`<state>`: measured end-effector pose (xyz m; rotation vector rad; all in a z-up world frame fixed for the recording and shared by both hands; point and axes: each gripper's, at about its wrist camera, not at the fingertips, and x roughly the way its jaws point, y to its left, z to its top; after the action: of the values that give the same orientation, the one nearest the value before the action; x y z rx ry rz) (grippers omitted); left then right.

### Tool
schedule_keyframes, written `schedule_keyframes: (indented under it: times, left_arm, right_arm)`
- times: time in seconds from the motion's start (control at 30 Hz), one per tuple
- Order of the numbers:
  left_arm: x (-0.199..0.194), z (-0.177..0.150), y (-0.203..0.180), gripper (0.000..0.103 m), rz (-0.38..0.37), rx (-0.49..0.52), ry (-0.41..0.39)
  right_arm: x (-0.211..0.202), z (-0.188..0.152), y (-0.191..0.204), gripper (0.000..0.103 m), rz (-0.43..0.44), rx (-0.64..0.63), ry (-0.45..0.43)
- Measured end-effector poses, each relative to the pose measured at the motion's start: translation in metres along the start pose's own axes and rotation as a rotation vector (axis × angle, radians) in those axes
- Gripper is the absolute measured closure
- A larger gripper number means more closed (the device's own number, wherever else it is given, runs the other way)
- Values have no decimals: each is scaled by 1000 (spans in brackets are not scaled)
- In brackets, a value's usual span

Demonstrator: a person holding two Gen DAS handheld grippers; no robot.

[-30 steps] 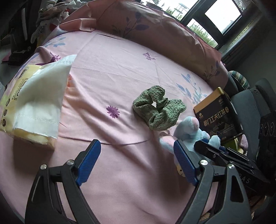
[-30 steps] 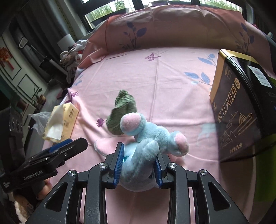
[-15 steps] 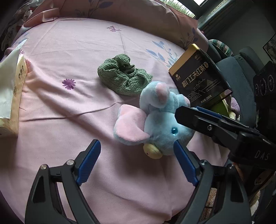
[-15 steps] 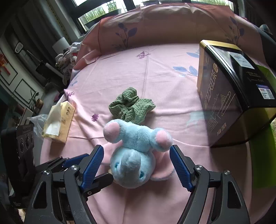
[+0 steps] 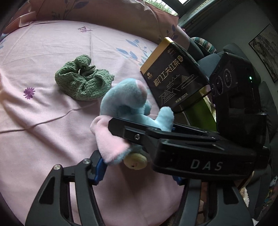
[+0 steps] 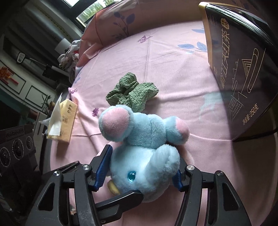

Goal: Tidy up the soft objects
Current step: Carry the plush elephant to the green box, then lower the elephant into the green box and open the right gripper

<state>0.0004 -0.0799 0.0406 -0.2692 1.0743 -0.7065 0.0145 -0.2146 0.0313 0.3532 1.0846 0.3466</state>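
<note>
Both grippers close on the blue plush elephant (image 6: 142,147) — right gripper (image 6: 139,172) squeezing its head, left gripper (image 5: 137,166) its near side.

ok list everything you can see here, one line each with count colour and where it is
plush elephant: 1, light blue with pink ears, near edge of bed, between both grippers' jaws
cloth: 1, green, crumpled just behind the plush
tea box: 1, black and gold, on the bed, right in the right wrist view
tissue pack: 1, yellow, white tissue sticking out, left edge of bed
bedsheet: 1, pink, floral print
pillow: 1, pink, far end
left gripper: black, blue pads, closing around the plush
right gripper: black, blue pads, closing on the plush's head
</note>
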Motion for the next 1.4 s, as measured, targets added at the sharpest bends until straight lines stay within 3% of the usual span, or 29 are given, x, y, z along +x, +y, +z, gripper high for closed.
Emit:
schedule_keyframes:
  times: [0.2,0.43,0.7,0.97,1.07,1.23,1.4]
  left_arm:
    - [-15,1,-23,45,-5,53,-66]
    - [-51,0,-77,46,-21,184,-240]
    - [-45,18,-161,46,-7,340,-346]
    - [18,52,-227,46,-73,488,-282]
    - [41,62,-245,46,-64,526,-264]
    - [83,80,-255,46,-59,522,-188]
    - [110,91,-253,49,-10,457,-145]
  right_arm:
    - [-23,3,6,42,-4,-46,-54]
    - [-93,0,18,42,-4,-126,-243]
    - [-171,3,-26,42,54,-46,-452]
    - [-222,1,-110,42,51,155,-601]
    - [-230,0,-138,42,66,210,-651]
    - [-225,6,-185,42,70,353,-662]
    - [-219,9,-213,42,60,428,-668]
